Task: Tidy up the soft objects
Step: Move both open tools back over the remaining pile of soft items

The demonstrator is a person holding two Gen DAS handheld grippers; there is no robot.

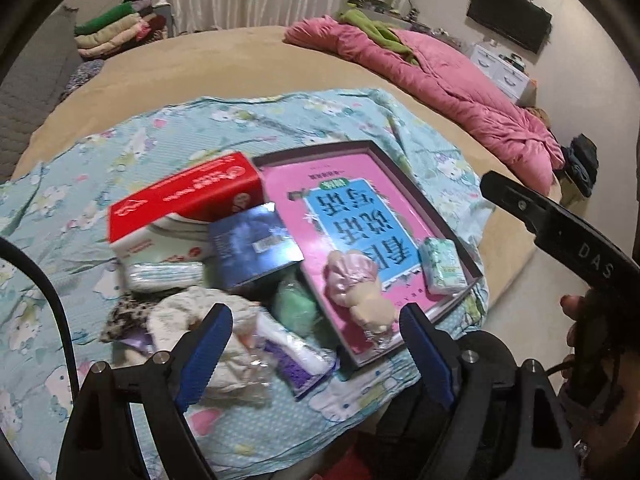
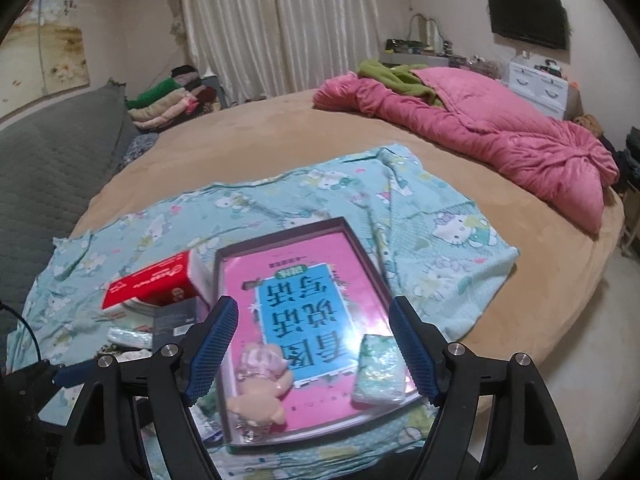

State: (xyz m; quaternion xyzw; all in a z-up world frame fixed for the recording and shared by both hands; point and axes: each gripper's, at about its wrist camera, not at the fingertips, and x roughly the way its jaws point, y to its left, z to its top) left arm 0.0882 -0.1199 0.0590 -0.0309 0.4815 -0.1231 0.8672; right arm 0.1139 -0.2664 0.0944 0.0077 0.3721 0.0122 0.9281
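Plush bear [image 2: 258, 394] and tissue pack [image 2: 378, 372] lay in tray [image 2: 360, 256]; left claw [image 1: 316, 354] and right claw [image 2: 312, 350] both spread, empty.

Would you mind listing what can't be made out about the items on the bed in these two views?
- Crumpled pile, left wrist view: blurred and partly behind the left gripper's fingers; separate items can't be told apart.
- Green soft item, left wrist view: half hidden beside the tray; its kind is unclear.
- Same pile, right wrist view: covered by the right gripper.
- Small green packet: its print is too small to read.
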